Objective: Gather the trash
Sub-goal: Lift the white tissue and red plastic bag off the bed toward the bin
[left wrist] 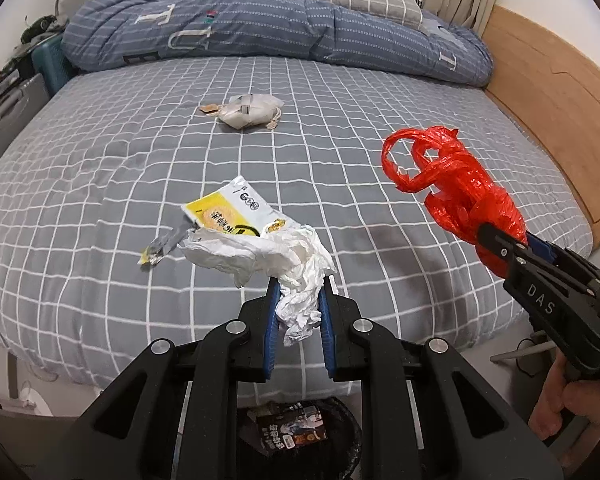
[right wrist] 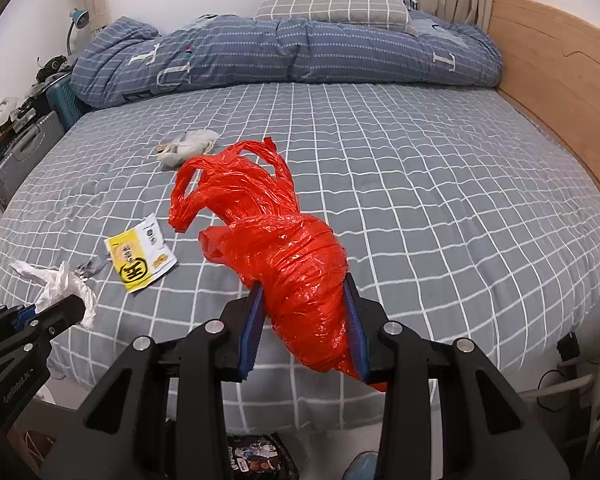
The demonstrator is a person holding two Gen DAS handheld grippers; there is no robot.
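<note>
Pinching white tissue (left wrist: 296, 280) between left fingers (left wrist: 271, 320), red bag (right wrist: 300, 280) between right fingers (right wrist: 252, 332)

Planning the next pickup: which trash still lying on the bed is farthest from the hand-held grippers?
The grey-white pouch, mid-bed toward the duvet; the yellow wrapper lies much closer.

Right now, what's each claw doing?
Left claw: shut on tissue.
Right claw: shut on red bag.

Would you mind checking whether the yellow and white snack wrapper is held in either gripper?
No, the yellow and white snack wrapper lies flat on the grey checked bedsheet, apart from both grippers.
</note>
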